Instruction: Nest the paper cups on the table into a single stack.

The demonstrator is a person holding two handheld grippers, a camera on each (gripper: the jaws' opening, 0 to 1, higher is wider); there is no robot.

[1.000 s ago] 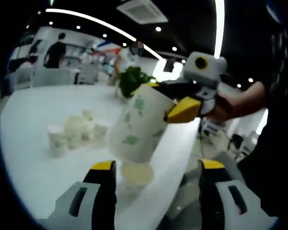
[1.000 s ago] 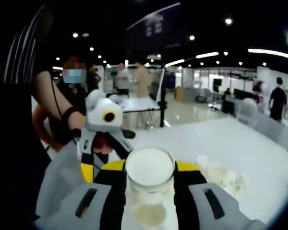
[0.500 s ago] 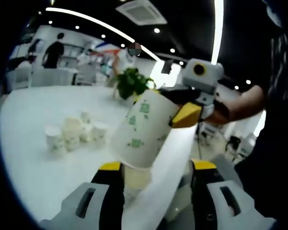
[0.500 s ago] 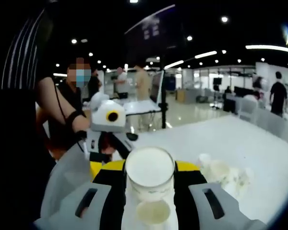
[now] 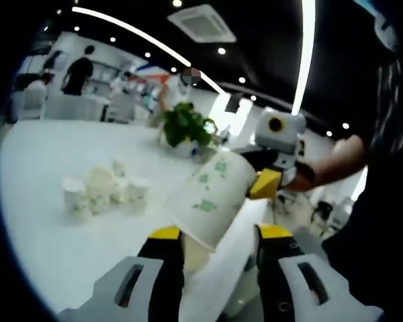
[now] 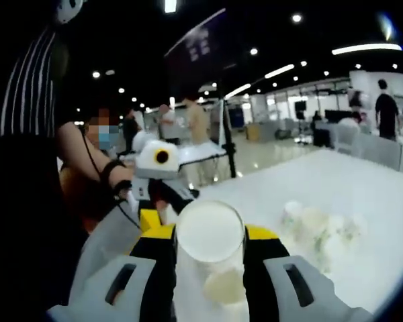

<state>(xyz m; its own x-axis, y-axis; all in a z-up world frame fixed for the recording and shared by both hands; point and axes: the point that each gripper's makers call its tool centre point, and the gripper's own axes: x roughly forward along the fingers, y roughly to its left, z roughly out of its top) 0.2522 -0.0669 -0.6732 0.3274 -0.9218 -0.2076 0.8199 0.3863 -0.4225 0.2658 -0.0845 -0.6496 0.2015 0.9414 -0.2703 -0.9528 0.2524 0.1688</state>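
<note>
Right claw (image 6: 208, 245) clamps white green-printed paper cup (image 5: 208, 198), tilted; left claw (image 5: 218, 235) grips second cup (image 5: 196, 251).

You get no readable text: the paper cup (image 5: 211, 194) carries green motifs only, no legible lettering.

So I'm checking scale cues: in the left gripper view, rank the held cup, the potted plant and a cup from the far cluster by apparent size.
1. held cup, nearest the camera
2. potted plant
3. cluster cup

Nearness inflates the held cup; both cups may match.
</note>
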